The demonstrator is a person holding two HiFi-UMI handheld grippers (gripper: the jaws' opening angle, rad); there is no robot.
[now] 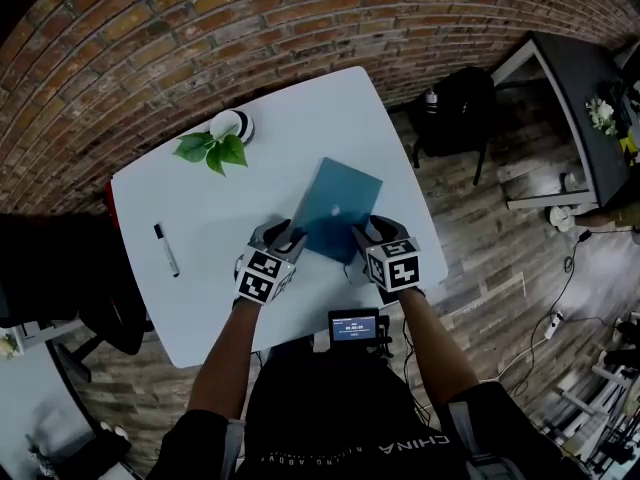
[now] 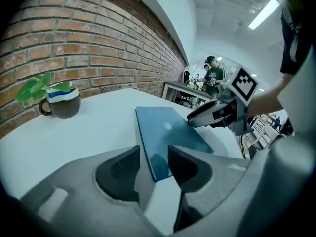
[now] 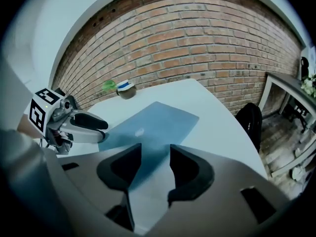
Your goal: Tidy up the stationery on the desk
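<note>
Item under handling: a flat blue notebook (image 1: 335,208), closed, lying askew on the white surface (image 1: 200,298), right of centre and towards the near edge. Its long sides run from near left to far right.

Left tongs (image 1: 285,233): at the near left corner of the notebook, pointing down and away from the person. The left gripper view shows the jaws spread, with that corner lying in the gap between them. The pads do not press on it.

Right tongs (image 1: 362,230): at the near right side of the notebook, pointing down likewise. The right gripper view shows the jaws spread, with the notebook's near edge visible through the gap. Nothing is pinched. Whether either set of tips touches the cover cannot be told.

The two tongs stand close together, one on each side of the notebook's near end.

Other stationery: a marker pen (image 1: 166,249) with a dark cap lies alone on the left part of the surface, well apart from the notebook.

Other items: a mug (image 1: 238,123) holding a green plant (image 1: 212,148) stands at the far left, near the brick wall (image 1: 200,28). A small screen (image 1: 354,327) sits at the near edge of the surface. A dark backpack (image 1: 455,108) rests on the wooden floor (image 1: 500,258) to the far right
</note>
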